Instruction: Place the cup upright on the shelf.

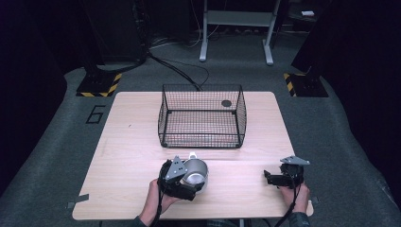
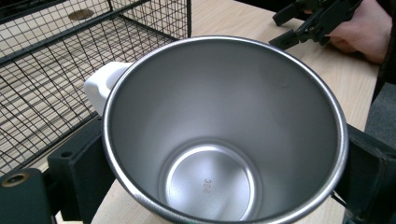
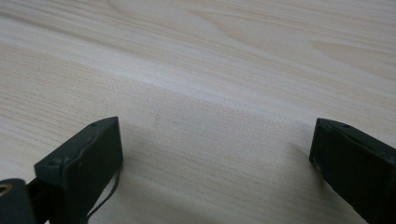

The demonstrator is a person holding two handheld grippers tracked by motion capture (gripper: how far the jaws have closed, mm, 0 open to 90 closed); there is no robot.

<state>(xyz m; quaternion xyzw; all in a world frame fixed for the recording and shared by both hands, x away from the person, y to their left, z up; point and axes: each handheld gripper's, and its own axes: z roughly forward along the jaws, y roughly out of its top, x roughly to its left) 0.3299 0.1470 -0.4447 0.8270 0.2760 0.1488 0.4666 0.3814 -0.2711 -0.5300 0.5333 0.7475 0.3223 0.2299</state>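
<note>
We hold the shiny metal cup (image 1: 196,172) tight in our left gripper (image 1: 182,178) near the table's (image 1: 132,142) front edge, our right gripper (image 3: 215,158) is wide open with nothing in it, and the wire basket (image 1: 202,116) behind may be next.

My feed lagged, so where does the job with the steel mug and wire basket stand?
Done: the left gripper is shut on the shiny steel mug with a white handle, near the table's front edge. In hand: the mug is held. Left, probably: the black wire basket holds no mug yet. The right gripper is open over the light wooden table.
</note>
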